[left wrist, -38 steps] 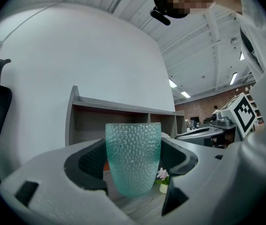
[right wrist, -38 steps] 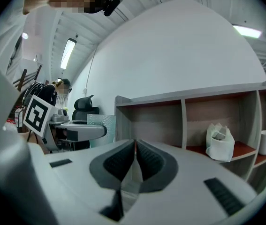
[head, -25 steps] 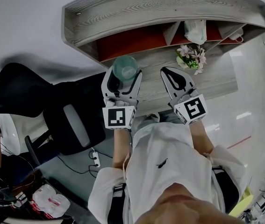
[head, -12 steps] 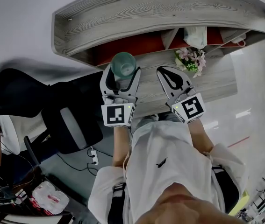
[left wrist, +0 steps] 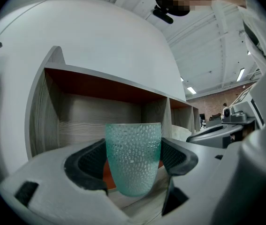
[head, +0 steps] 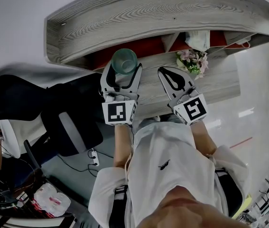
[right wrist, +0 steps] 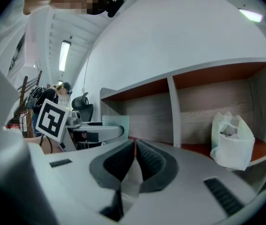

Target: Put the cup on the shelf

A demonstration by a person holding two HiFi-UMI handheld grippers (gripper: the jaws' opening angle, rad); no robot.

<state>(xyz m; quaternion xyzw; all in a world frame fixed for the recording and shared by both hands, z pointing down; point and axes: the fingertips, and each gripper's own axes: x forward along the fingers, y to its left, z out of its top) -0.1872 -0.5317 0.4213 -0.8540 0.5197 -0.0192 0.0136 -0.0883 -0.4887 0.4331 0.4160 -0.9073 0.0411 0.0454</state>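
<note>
Cup (left wrist: 133,158), green, dimpled, upright: clamped between jaws of left claw (head: 124,67), shelf's (left wrist: 88,121) leftmost compartment at 12 o'clock beyond; right claw (right wrist: 134,159) at 3 o'clock, jaws together, empty.

cup (head: 125,61) lower half — hidden by left tool (head: 123,70) | shelf (head: 125,18) right end — cut off | bag (right wrist: 231,142) contents unclear

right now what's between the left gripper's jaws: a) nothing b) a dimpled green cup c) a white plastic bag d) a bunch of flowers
b: in the left gripper view the left gripper has its jaws pressed on both sides of the upright dimpled green cup, in front of the shelf.
</note>
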